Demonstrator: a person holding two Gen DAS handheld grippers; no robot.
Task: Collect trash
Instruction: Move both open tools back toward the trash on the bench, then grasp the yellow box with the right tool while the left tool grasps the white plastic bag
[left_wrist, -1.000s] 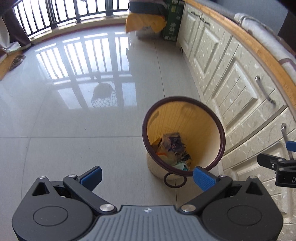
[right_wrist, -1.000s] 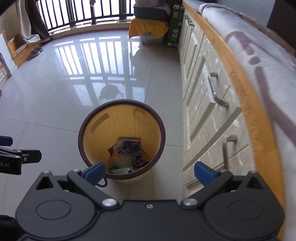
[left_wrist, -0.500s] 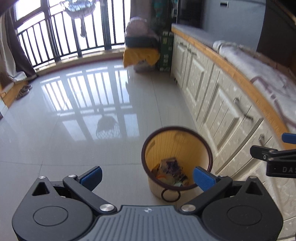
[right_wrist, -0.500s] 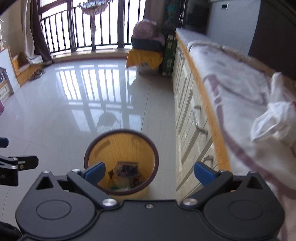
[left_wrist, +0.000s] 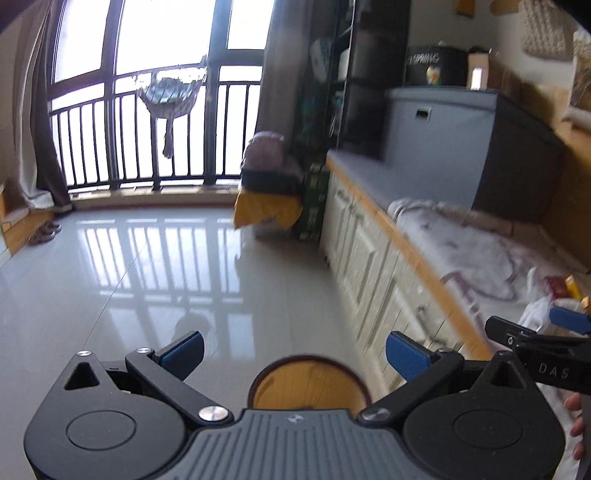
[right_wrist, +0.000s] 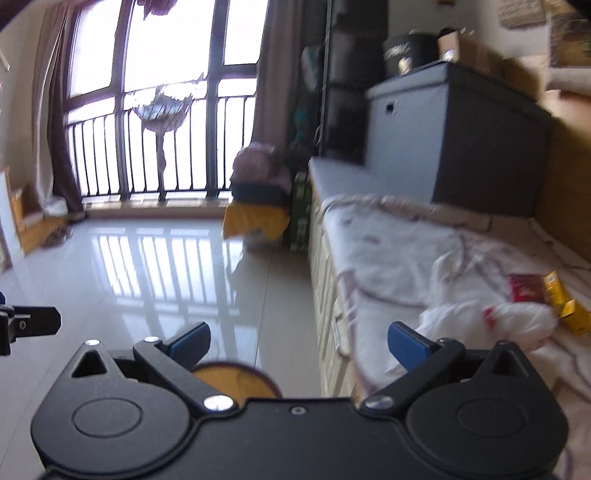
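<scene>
The yellow waste bin with a dark rim peeks out low between my left gripper's wide-open blue fingers; its contents are hidden. My right gripper is open too and holds nothing, with the bin just above its body. On the cloth-covered bench top lie a crumpled white plastic bag, a red packet and a yellow box, ahead and to the right of the right gripper. The right gripper also shows at the left wrist view's right edge, near the bag.
Cream cabinet fronts with a wooden edge run along the right under the cloth. A grey box stands at the bench's far end. A yellow-draped pile and balcony railing lie beyond the glossy tiled floor.
Both grippers have risen and tilted up from the bin. The bin has sunk to the bottom of both views, and the bench top with the bag, packet and box has come into sight.
</scene>
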